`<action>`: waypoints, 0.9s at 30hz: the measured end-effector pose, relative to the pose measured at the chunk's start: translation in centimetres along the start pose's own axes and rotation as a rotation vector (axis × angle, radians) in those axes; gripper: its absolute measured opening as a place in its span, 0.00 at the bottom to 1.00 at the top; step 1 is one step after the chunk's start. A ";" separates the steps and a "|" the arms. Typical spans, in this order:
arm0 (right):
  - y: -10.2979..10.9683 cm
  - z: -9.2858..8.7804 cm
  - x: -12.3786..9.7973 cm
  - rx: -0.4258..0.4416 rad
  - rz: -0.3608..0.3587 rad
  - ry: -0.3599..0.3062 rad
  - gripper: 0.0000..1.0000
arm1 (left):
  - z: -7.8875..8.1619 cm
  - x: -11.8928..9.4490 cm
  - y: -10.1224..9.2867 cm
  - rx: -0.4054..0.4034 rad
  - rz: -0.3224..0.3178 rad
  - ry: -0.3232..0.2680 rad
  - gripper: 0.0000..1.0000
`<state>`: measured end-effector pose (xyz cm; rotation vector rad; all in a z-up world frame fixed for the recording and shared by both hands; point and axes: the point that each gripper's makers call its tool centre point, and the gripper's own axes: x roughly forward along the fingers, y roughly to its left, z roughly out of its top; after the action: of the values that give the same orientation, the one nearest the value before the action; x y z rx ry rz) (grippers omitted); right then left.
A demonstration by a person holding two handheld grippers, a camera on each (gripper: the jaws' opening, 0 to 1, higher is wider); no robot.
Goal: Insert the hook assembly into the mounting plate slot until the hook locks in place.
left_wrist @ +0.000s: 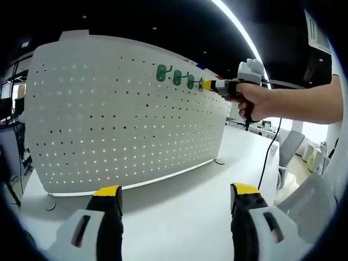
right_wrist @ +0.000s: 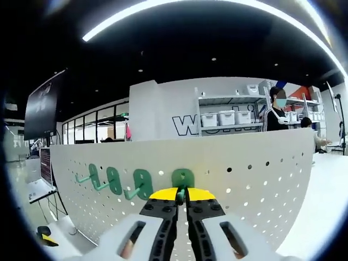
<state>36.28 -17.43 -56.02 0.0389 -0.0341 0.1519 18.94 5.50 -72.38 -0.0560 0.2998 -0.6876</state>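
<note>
A white pegboard mounting plate point(left_wrist: 109, 119) stands upright on the table. Three green hooks point(left_wrist: 176, 77) hang in a row near its top edge. In the right gripper view those hooks point(right_wrist: 114, 180) sit left of a fourth green hook point(right_wrist: 183, 176), whose plate lies against the board point(right_wrist: 261, 168). My right gripper point(right_wrist: 181, 194) is shut on that hook's stem. From the left gripper view, the right gripper point(left_wrist: 206, 85) is held by a hand at the end of the hook row. My left gripper point(left_wrist: 176, 196) stands open, low over the table, well short of the board.
The white table point(left_wrist: 190, 185) runs in front of the board. A black cable point(left_wrist: 269, 152) hangs from the right gripper's handle. A chair point(left_wrist: 291, 147) stands at the far right. Behind the board are shelves with bins point(right_wrist: 228, 117) and people point(right_wrist: 274, 117).
</note>
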 end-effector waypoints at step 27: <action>1.6 -3.2 -1.5 -0.094 0.157 0.057 0.54 | 0.7 0.1 0.3 -0.009 0.004 -0.026 0.85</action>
<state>34.67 -15.93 -59.17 -0.0618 0.0123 0.3076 19.36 5.61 -71.76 -0.0730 0.2780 -0.6811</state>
